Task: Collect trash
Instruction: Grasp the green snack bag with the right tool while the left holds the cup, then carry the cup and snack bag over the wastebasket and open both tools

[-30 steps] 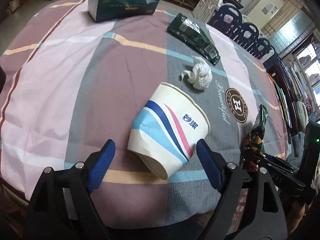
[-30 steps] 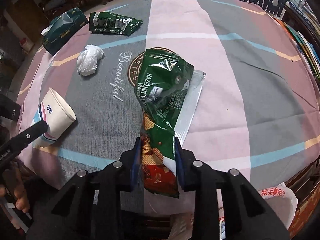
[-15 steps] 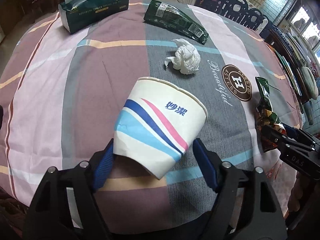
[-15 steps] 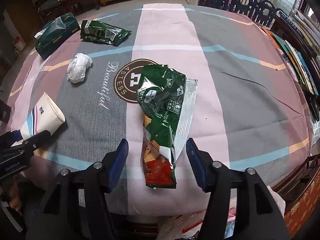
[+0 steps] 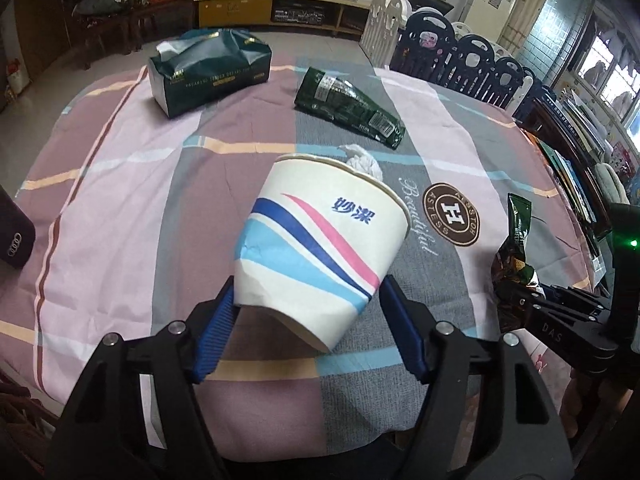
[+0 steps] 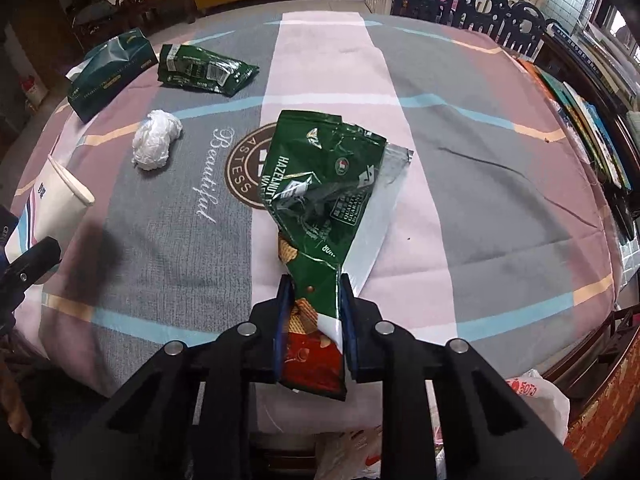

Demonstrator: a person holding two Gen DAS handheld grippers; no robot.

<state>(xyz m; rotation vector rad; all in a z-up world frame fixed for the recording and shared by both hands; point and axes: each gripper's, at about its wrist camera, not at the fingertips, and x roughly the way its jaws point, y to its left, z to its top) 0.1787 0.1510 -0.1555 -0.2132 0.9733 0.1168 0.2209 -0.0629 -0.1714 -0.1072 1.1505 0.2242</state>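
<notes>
On the left, the left hand-held gripper [image 5: 308, 320] is closing on the white paper cup with blue and pink stripes [image 5: 320, 248], its blue pads touching the cup's base, which tilts above the striped tabletop [image 5: 132, 184]. A light squeeze should avoid crushing the thin wall. On the right, the right hand-held gripper [image 6: 314, 320] is closing on the crumpled green foil snack wrapper [image 6: 320, 196], pinching its lower end; gripping more foil would guard against slipping.

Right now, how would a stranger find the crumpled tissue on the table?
Start at the round brown logo on the tablecloth. Left of its "Beautiful" lettering lies the tissue, between the cup and a flat green wrapper. It is the only white, crumpled lump.
</notes>
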